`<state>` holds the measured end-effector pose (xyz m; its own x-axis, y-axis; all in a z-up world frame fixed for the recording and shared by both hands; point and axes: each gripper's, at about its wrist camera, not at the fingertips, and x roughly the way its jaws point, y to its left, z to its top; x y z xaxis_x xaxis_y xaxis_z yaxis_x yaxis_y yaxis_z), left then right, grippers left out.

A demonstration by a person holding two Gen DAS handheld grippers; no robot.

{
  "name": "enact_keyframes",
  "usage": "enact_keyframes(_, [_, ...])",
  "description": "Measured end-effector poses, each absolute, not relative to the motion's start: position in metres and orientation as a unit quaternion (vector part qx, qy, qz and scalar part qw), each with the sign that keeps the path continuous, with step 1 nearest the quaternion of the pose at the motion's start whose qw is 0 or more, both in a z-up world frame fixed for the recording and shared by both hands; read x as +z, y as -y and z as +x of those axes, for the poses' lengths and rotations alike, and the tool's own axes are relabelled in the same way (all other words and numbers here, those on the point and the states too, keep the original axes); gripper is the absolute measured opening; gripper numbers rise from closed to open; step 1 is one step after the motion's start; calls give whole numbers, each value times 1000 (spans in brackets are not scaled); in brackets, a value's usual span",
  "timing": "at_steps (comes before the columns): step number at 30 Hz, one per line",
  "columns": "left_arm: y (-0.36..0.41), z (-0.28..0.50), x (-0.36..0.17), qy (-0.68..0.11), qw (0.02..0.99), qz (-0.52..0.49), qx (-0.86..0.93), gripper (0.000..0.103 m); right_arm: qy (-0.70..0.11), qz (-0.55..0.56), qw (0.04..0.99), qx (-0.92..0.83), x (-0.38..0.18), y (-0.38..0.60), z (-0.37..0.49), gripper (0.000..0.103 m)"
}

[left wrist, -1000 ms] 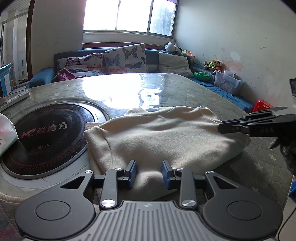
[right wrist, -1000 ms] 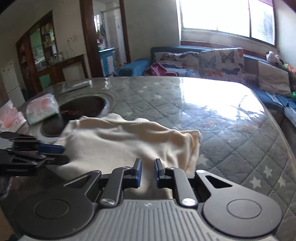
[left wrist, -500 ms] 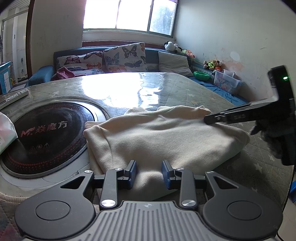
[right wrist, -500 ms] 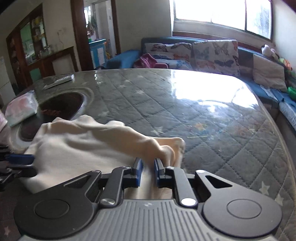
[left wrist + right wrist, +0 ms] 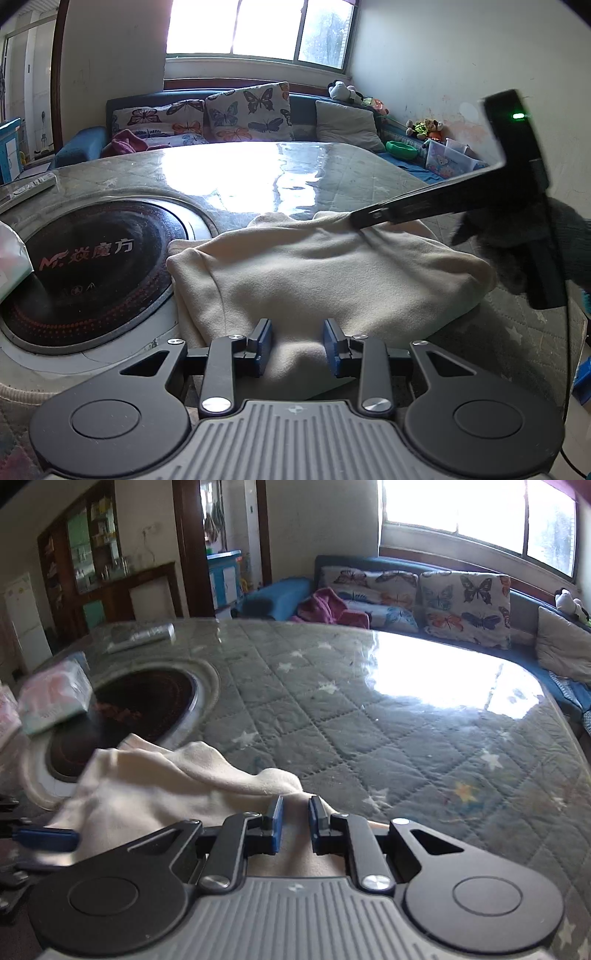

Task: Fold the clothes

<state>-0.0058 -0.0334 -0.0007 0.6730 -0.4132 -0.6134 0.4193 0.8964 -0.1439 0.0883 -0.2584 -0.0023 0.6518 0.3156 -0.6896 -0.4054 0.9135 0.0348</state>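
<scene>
Across garment (image 5: 332, 273), right claw (image 5: 294, 821) farther.

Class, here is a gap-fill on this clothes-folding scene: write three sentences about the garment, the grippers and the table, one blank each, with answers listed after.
1. The right gripper is shut on a fold of the ______-coloured garment.
2. The pads of the left gripper are coloured ______.
3. Set into the table, left of the garment, is a round black ______ bearing printed characters.

Missing words: cream; blue; cooktop
</scene>
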Motion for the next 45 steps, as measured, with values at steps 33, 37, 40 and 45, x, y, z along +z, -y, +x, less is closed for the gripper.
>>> enact_keyframes(33, [37, -19, 8, -331, 921, 7, -204, 40, -330, -74, 908, 247, -1, 239, -31, 19])
enact_keyframes(37, [38, -20, 7, -330, 923, 8, -200, 41, -315, -70, 911, 257, 7, 233, -36, 19])
enact_keyframes(40, [38, -21, 7, -328, 924, 7, -195, 41, -319, -66, 908, 263, 2, 227, -35, 19])
enact_keyframes(45, [35, -29, 14, -314, 932, -7, -181, 40, -319, -73, 909, 259, -2, 223, -40, 19])
